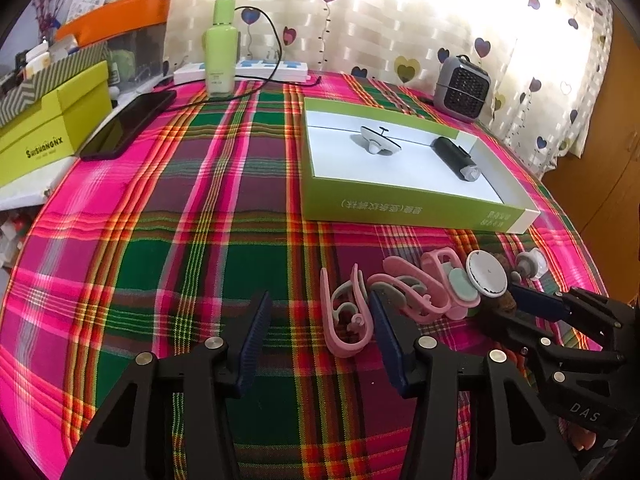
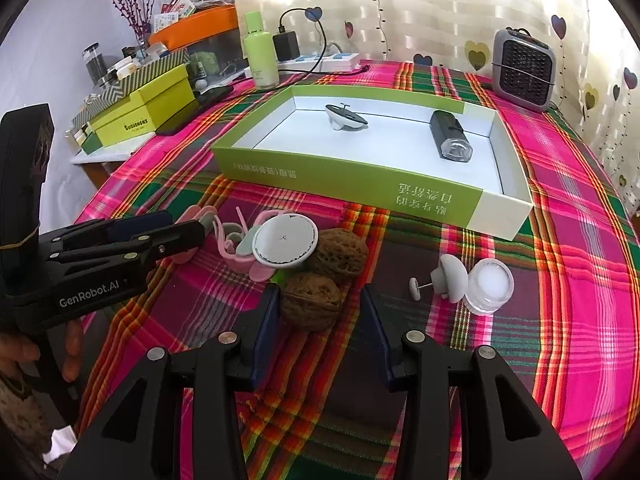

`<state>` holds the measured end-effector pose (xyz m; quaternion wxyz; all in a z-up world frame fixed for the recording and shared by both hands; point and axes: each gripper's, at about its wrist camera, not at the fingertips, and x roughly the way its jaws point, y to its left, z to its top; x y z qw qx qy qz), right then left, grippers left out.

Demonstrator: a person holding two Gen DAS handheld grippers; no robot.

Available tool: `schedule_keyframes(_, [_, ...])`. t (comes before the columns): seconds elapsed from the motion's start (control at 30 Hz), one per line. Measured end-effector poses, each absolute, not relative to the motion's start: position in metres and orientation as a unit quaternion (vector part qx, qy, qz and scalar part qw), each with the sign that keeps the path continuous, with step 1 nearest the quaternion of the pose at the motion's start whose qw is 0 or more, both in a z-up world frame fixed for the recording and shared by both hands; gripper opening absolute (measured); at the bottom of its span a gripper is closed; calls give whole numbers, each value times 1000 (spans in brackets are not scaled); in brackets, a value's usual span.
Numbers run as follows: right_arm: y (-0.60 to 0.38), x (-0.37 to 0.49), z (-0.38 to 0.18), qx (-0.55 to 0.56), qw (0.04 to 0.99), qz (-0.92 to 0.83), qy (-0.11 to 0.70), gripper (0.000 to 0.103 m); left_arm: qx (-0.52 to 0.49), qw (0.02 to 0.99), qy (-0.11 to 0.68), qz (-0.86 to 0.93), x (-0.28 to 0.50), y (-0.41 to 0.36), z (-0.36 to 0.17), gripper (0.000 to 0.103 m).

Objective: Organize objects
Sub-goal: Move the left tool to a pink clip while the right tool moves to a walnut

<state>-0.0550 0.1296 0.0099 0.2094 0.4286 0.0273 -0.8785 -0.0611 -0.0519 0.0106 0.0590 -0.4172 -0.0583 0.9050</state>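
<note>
Right wrist view shows best the shallow green box (image 2: 348, 190) with white inside, which lies open on the bench (image 2: 560, 264) under a plaid cloth. In the box are two things, well apart: a small grey-white spinning top (image 2: 345, 117) near the far wall and a black cylinder with a clear end (image 2: 450, 135) toward the 3 o'clock side.

On the cloth before the box lies a loose group. Two walnuts (image 2: 320, 284) touch each other. Against the far walnut leans a white round disc (image 2: 285, 245), and at 9 o'clock from the disc is a heap of pink clips (image 2: 236, 246). At 3 o'clock from the walnuts lie a second grey top (image 2: 448, 280) on its side and a small clear jar (image 2: 490, 286), just beside each other.

The right gripper (image 2: 318, 306) stands with its jaws apart around the near walnut; the left pad seems to touch the shell, the other side is clear, so nothing is clamped. The left gripper (image 1: 318, 326) has its jaws apart too, over bare cloth, and one pink clip (image 1: 346, 320) rests against the inner side of its right jaw. Nothing is held.

Behind the box stand a green bottle (image 2: 259, 52), a white power strip (image 2: 328, 61) and a small grey heater (image 2: 523, 68). At 10 o'clock are stacked yellow-green boxes (image 2: 148, 114) and a dark phone (image 1: 128, 124).
</note>
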Motion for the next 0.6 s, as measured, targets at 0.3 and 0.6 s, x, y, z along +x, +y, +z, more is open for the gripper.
schedule_keyframes(0.3, [130, -55, 10, 428, 208, -879, 25, 32, -423, 50, -37, 904, -63, -50, 10, 41])
schedule_keyframes(0.6, [128, -55, 11, 429, 208, -879, 27, 32, -422, 43, -20, 905, -64, -44, 9, 42])
